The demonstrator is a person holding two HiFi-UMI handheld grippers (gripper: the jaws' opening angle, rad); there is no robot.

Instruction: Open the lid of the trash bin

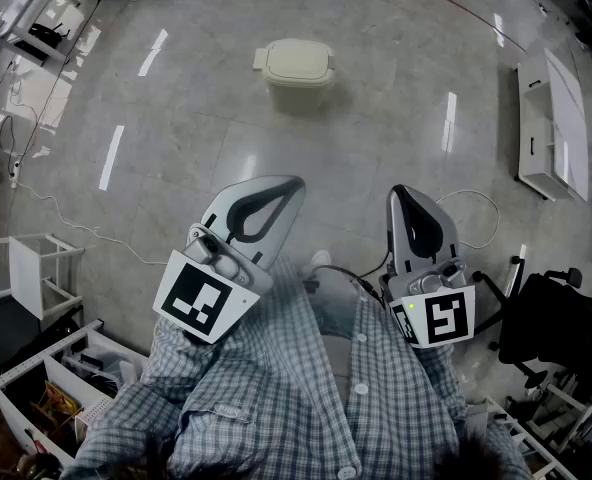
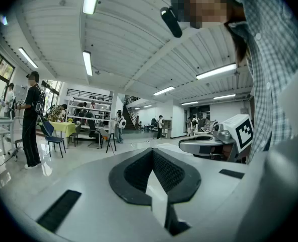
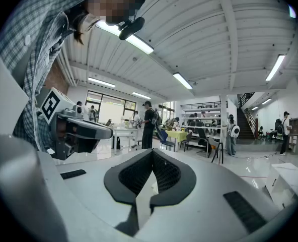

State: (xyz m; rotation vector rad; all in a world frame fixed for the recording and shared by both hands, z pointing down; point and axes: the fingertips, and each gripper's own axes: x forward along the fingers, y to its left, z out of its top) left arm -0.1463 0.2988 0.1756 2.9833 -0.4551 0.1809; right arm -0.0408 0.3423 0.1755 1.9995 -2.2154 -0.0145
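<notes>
Item 1: a cream, rounded-rectangular plastic trash bin (image 1: 296, 71) is standing on the glossy grey floor (image 1: 176, 128) at the upper middle of the head view, its flat lid (image 1: 294, 59) lying closed on top. It is sitting well apart from both grippers, with nothing touching it.

Item 2: the left gripper (image 1: 288, 184), grey-shelled with black ribbed pads, is being held close to the person's checked blue-and-white shirt (image 1: 276, 398). In the left gripper view its jaws (image 2: 152, 153) are pressing together at the tips, with nothing between them.

Item 3: the right gripper (image 1: 402, 194), of the same make, is being held beside it, just apart. In the right gripper view its jaws (image 3: 151, 153) are likewise meeting, clenched on nothing.

Item 4: a white flat cabinet (image 1: 553, 123) is lying at the right edge of the floor.

Item 5: a black chair (image 1: 556, 330) is standing at the lower right.

Item 6: a white cable (image 1: 76, 223) is trailing across the floor at the left.
</notes>
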